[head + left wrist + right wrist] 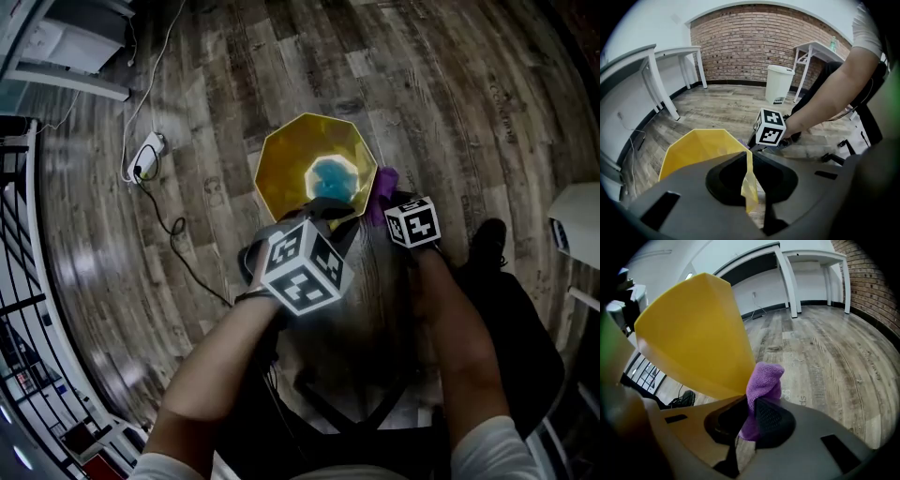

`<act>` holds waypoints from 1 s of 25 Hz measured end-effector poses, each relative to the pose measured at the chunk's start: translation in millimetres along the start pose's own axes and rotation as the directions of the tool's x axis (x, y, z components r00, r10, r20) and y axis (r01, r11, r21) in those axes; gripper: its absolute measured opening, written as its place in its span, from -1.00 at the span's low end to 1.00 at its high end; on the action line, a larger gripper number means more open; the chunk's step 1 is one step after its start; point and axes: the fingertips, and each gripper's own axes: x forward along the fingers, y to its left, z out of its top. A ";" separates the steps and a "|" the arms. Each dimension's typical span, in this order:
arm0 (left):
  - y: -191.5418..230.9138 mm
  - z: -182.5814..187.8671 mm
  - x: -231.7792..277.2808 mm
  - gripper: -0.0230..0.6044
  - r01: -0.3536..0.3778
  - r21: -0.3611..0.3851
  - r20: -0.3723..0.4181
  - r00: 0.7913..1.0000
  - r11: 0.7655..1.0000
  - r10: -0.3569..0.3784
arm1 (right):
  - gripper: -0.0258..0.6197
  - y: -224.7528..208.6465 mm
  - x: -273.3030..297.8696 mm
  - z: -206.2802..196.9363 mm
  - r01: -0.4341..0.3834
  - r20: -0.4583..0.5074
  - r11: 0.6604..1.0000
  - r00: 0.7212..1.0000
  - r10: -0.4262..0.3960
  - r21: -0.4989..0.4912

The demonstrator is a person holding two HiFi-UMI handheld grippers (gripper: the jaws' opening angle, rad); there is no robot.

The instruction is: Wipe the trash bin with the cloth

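Note:
A yellow many-sided trash bin (281,173) stands on the wood floor below me, with something blue at its bottom. My left gripper (323,208) is shut on the bin's near rim; in the left gripper view the thin yellow rim (750,185) runs between the jaws of this gripper (748,157). My right gripper (386,199) is at the bin's right side, shut on a purple cloth (382,187). In the right gripper view the cloth (764,380) sticks up out of the gripper (751,404), right beside the bin's outer wall (693,333).
A white power strip (145,155) with black cable lies on the floor to the left. A white pedal bin (779,83) and white tables (670,61) stand by the brick wall. A black railing (19,281) lines the left; a black shoe (487,239) is at right.

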 end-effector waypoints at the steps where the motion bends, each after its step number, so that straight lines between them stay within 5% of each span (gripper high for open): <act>1: 0.3 2.4 -3.5 -0.86 -0.004 -0.002 0.011 1.000 1.000 0.004 | -0.77 -1.0 -6.9 2.2 0.006 0.002 1.000 1.000 -0.006 -0.004; 10: -11.9 11.3 -52.6 -0.86 0.009 -0.116 0.114 0.993 0.993 0.004 | -0.77 10.9 -73.0 26.4 0.050 0.059 0.999 0.997 -0.049 -0.014; 25: -55.3 27.7 -136.7 -0.87 -0.034 -0.355 0.299 0.943 0.934 0.148 | -0.77 49.4 -153.7 52.4 0.117 0.114 0.990 0.988 -0.108 -0.077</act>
